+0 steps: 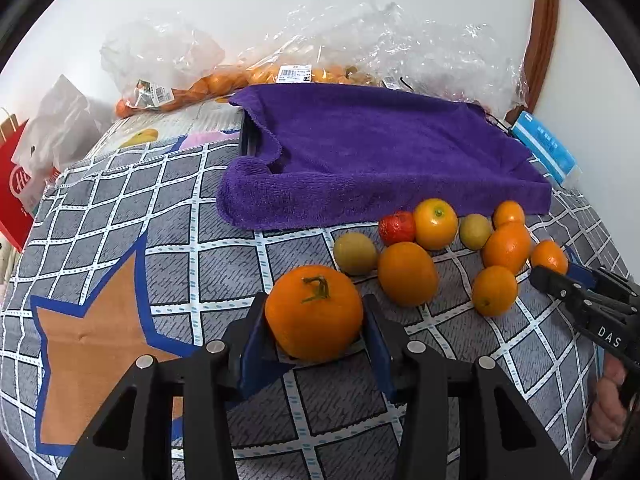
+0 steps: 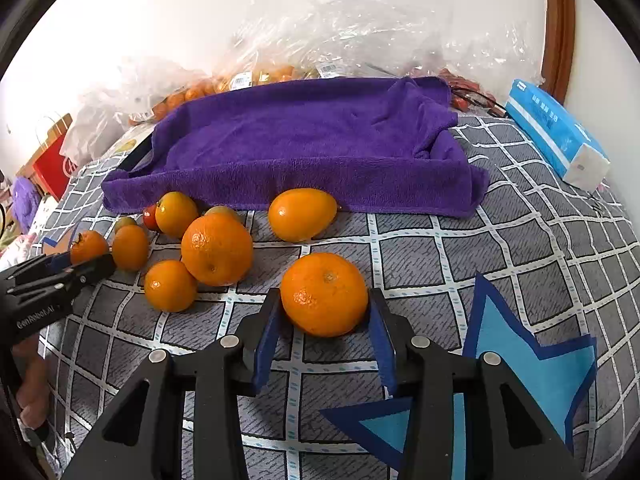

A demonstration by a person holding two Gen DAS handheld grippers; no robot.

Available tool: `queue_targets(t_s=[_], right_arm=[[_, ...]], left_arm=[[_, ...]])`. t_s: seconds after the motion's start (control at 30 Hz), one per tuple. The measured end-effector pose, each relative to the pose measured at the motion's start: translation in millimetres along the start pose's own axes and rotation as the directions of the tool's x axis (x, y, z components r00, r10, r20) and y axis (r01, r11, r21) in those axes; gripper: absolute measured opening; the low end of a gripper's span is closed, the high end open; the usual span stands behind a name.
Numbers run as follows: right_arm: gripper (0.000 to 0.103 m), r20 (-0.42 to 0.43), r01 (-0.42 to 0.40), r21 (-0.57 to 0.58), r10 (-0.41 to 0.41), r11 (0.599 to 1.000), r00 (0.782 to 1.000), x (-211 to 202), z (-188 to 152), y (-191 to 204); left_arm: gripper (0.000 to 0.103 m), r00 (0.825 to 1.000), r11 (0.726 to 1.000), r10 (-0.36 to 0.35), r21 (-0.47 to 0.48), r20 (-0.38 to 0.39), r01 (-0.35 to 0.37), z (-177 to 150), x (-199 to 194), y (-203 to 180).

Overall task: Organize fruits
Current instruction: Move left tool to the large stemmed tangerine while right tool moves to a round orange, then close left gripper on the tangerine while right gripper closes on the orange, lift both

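Judging from the purple towel (image 1: 360, 152) draped over what looks like a tray at the back of the bench (image 1: 120, 240), I see nothing sorted onto it yet, so almost all of the work is left. Loose fruit (image 1: 436, 256) sits in a cluster on the checked cloth just in front of the towel: several oranges, 2 greenish ones and 1 red one.

My left tool (image 1: 316, 320) points steeply down with its blue pads closed on a stemmed orange (image 1: 314, 312), which rests on or just above the cloth, apart from the cluster. My right tool (image 2: 324, 312) tilts down the same way, narrowed onto another orange (image 2: 324, 294), near the cluster's right edge. Both pieces seem ready to lift.
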State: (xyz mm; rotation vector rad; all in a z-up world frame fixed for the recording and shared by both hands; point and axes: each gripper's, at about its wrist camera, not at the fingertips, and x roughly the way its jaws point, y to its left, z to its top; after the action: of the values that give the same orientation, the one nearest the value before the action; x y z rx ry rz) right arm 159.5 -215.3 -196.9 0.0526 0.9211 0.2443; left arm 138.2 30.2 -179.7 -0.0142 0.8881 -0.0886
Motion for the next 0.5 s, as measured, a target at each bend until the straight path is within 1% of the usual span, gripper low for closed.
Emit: queue_targets(t_s=[0.03,0.17,0.27,0.33,0.5], right_arm=[[0.043,0.0,-0.001,0.002,0.001,1.0,1.0,0,0,0],[0.041,0.004,-0.003,0.007,0.003,1.0,1.0,-1,0,-1],[0.041,0.007,-0.008,0.01,0.008,1.0,1.0,-2,-1,-1],[0.041,0.013,-0.002,0.008,0.002,1.0,1.0,-3,-1,0],[0.041,0.038,0.009,0.008,-0.009,1.0,0.999,-10,-3,1]], left_arm=[[0.042,1.0,1.0,-0.006,-0.002,0.002,0.006,0,0,1],[0.041,0.997,0.996,-0.074,-0.043,0.016,0.075,-1,-2,10],[0.041,0.99,0.988,-0.135,-0.069,0.03,0.136,-3,-5,16],[0.041,0.987,0.984,-0.157,-0.079,0.041,0.16,-4,-7,17],[0.041,0.991,0.987,-0.125,-0.095,0.041,0.129,-8,-10,16]])
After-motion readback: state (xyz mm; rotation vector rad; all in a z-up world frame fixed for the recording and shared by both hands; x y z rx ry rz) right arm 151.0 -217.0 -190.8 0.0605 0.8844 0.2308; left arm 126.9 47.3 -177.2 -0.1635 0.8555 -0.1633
